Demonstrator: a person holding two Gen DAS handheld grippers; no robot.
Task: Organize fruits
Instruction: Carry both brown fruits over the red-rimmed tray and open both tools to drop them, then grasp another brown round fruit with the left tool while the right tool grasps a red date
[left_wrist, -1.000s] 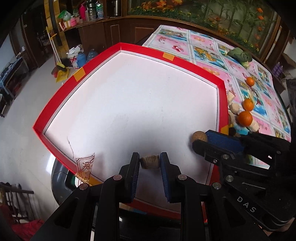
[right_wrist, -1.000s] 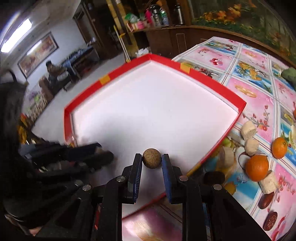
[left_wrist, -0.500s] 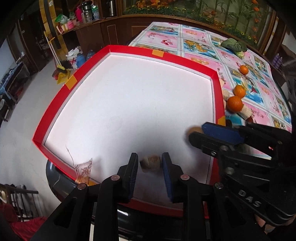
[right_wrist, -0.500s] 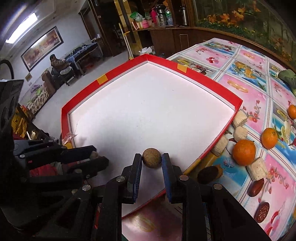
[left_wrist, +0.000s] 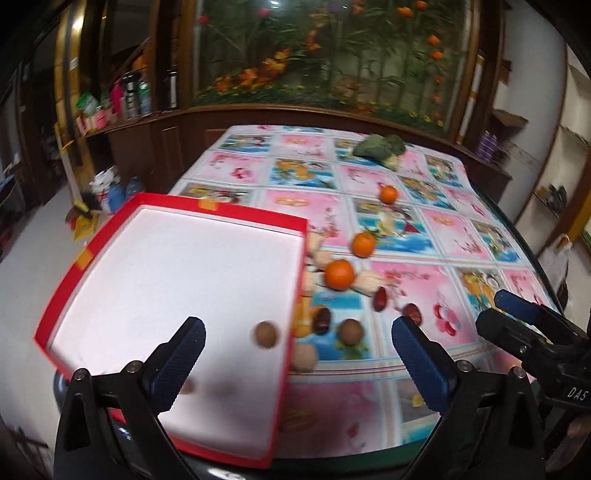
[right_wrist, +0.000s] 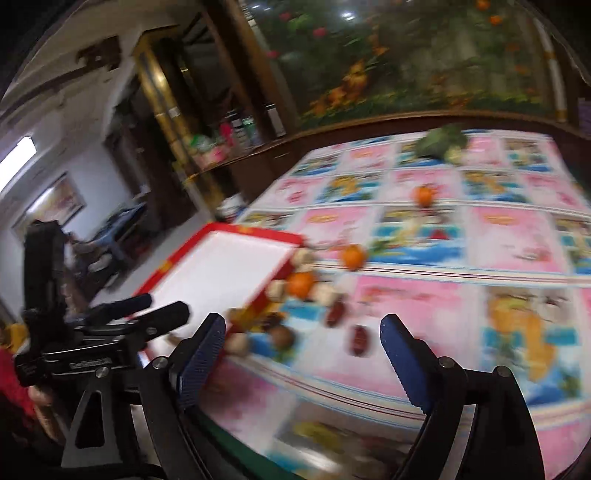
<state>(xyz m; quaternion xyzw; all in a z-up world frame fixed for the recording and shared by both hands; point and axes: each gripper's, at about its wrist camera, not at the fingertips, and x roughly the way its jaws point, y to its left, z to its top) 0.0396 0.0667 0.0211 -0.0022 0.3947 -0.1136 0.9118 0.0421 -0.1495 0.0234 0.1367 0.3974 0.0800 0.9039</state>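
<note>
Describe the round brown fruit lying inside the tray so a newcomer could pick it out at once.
Find the red-rimmed white tray on the left of the patterned tablecloth. Near its right wall lies a round brown fruit. Its lookalikes lie outside the rim on the cloth; this one rests on the white floor.

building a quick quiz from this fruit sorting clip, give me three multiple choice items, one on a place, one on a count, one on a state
1. Where does the round brown fruit nearest the left gripper lie?
A. inside the red tray
B. on the floor
C. on the green bundle

2. How many oranges show on the tablecloth in the left wrist view?
A. one
B. three
C. six

3. How does the right gripper stand?
A. shut on an orange
B. shut on nothing
C. open, holding nothing

Key: 1 A, it sits on the tray's white floor near the right wall; 2 B, three lie in a line beside the tray; 3 C, its blue pads are wide apart with nothing between.
</note>
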